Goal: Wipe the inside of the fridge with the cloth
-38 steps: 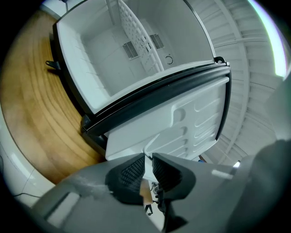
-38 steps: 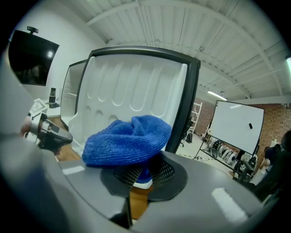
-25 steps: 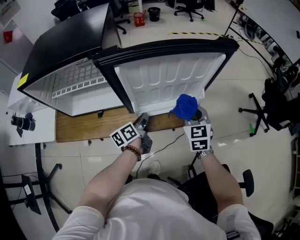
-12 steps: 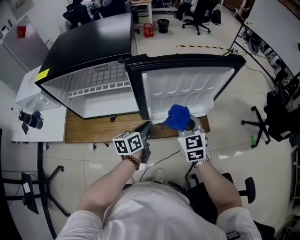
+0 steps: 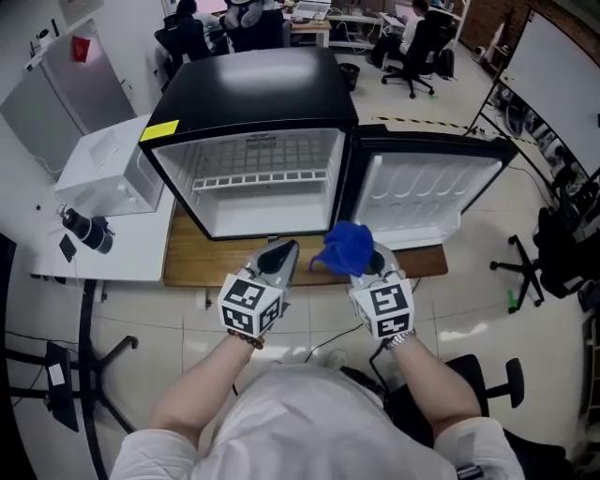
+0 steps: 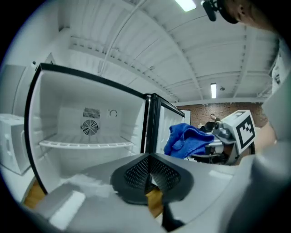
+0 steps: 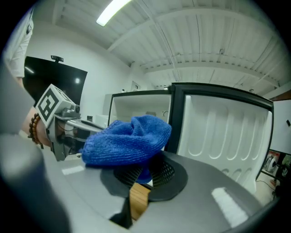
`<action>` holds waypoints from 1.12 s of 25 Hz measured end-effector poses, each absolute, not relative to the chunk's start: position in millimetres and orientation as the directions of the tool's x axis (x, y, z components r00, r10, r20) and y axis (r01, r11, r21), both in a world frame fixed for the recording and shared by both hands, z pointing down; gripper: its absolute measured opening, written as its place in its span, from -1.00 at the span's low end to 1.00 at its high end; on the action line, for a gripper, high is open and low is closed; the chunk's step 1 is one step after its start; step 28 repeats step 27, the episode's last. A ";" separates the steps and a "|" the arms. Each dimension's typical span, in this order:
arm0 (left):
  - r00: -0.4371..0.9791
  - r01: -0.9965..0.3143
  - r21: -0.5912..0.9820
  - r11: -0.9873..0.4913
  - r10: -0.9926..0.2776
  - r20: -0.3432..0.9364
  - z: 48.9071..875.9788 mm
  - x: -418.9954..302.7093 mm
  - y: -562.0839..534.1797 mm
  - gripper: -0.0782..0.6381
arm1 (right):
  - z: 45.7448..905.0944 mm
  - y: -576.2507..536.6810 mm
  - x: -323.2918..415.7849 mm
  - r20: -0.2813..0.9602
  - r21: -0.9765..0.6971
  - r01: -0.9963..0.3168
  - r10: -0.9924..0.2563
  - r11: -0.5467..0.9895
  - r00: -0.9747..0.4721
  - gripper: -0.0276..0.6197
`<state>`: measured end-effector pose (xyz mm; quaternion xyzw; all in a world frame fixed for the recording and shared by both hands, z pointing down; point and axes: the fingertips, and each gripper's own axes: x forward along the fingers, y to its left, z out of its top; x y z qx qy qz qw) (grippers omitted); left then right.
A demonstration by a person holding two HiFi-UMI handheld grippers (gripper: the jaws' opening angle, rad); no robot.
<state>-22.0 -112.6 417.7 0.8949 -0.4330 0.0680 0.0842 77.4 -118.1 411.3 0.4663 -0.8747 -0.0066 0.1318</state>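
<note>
A small black fridge [image 5: 253,89] stands open on a wooden board, its white inside [image 5: 253,183] facing me with one wire shelf [image 5: 261,177]; its door [image 5: 427,192] swings out to the right. My right gripper [image 5: 361,261] is shut on a bunched blue cloth [image 5: 345,247], held in front of the door's hinge edge. The cloth [image 7: 127,140] droops over the jaws in the right gripper view. My left gripper [image 5: 277,258] is shut and empty, just left of the cloth, in front of the fridge's lower lip. In the left gripper view its jaws [image 6: 149,172] meet, with the fridge interior [image 6: 86,132] behind.
A white table [image 5: 94,234] with a black object [image 5: 86,228] and a white box [image 5: 108,169] stands left of the fridge. The wooden board [image 5: 206,262] lies under the fridge. Office chairs [image 5: 553,253] stand at the right, and people sit at desks [image 5: 309,14] beyond.
My view has swung from the door round to face the fridge opening. Both grippers have come along, the cloth still held in the right. The left jaws have shut fully.
</note>
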 end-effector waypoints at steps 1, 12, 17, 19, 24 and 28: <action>0.618 -0.784 0.065 -0.618 -0.765 0.185 410.2 -32.6 -108.9 -0.78 | 409.1 -114.4 66.8 0.221 0.129 -0.816 -0.819 0.563 -0.530 -0.81; 0.660 -0.740 -0.053 -0.670 -0.740 0.128 377.2 -99.9 -77.6 -0.78 | 394.9 -70.7 -14.2 0.194 0.123 -0.837 -0.840 0.534 -0.507 -0.81; 0.666 -0.735 -0.051 -0.676 -0.735 0.126 373.4 -103.0 -70.0 -0.78 | 392.1 -62.6 -20.0 0.199 0.126 -0.835 -0.838 0.536 -0.508 -0.81; 0.664 -0.738 -0.049 -0.673 -0.737 0.124 373.1 -102.1 -69.5 -0.78 | 389.5 -61.6 -19.7 0.198 0.126 -0.832 -0.835 0.540 -0.513 -0.81; 0.659 -0.741 -0.045 -0.669 -0.739 0.136 378.3 -96.3 -67.4 -0.78 | 386.2 -59.3 -14.1 0.195 0.121 -0.830 -0.833 0.545 -0.518 -0.81; 0.654 -0.742 -0.065 -0.667 -0.742 0.145 381.4 -91.9 -68.7 -0.78 | 385.6 -60.6 -8.2 0.192 0.127 -0.828 -0.832 0.546 -0.520 -0.81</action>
